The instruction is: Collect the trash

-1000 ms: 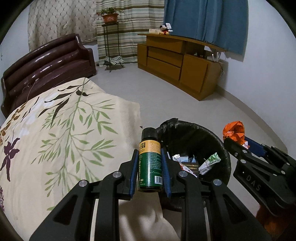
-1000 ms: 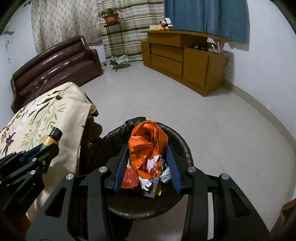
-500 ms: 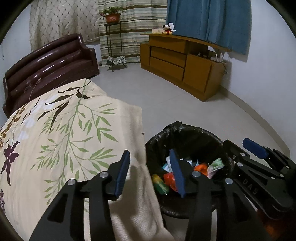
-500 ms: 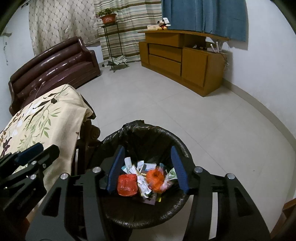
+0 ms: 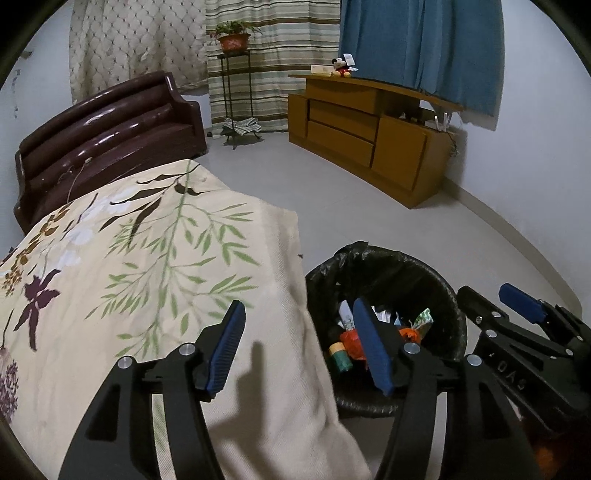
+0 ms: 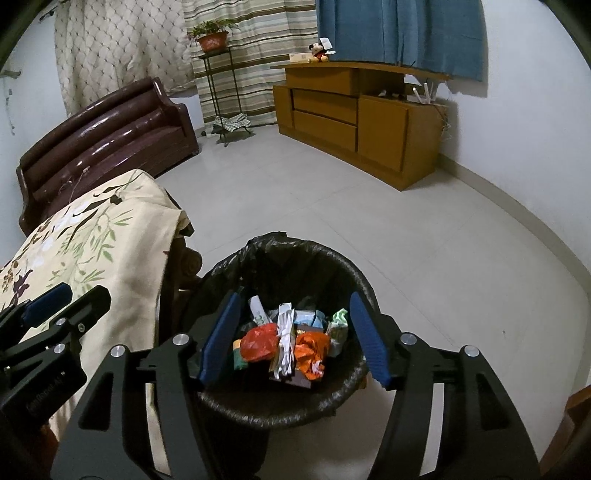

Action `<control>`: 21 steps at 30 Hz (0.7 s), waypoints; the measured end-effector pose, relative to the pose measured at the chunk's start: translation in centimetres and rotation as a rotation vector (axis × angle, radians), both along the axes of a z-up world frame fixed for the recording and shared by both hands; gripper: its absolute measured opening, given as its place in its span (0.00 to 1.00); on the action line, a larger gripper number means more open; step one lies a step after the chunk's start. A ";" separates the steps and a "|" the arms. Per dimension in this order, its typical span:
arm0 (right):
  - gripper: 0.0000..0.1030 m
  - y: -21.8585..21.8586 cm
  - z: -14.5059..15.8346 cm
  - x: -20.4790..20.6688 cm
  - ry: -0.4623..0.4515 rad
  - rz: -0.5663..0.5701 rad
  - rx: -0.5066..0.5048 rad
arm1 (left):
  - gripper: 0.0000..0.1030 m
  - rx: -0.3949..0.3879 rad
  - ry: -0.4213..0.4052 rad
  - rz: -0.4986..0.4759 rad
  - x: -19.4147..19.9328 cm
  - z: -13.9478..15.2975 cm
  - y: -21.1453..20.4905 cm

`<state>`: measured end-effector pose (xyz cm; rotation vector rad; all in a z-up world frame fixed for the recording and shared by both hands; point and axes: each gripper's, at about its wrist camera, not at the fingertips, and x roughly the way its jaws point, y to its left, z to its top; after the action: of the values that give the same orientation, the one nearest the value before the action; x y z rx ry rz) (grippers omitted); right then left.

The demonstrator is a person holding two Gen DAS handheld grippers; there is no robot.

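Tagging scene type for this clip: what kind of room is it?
Most likely a home living room: a dark leather sofa, a wooden cabinet, curtains and a potted plant on a stand.

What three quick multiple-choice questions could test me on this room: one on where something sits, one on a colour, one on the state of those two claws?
1. The trash bin stands:
A on the sofa
B on the floor beside the cloth-covered table
C on the cabinet

2. The bin liner is:
A black
B white
C blue

3. The left gripper and right gripper are:
A both holding trash
B one open, one shut
C both open, empty

Answers: B, it stands on tiles next to the floral cloth; A, dark plastic lines the rim; C, nothing sits between either pair of fingers.
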<state>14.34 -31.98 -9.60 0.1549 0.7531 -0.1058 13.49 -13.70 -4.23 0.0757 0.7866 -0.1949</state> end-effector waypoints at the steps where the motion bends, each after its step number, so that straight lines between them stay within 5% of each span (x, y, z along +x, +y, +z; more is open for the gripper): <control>1: 0.59 0.1 0.1 -0.3 -0.002 0.000 -0.001 | 0.60 0.004 -0.002 0.005 -0.3 0.1 0.2; 21: 0.70 3.3 3.7 -6.1 -0.077 0.050 -0.048 | 0.73 0.029 -0.095 0.108 -6.6 2.9 4.3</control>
<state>8.24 -28.69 -5.88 0.0940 0.6766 -0.0697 6.86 -9.44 -1.36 0.0695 0.6964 -0.0768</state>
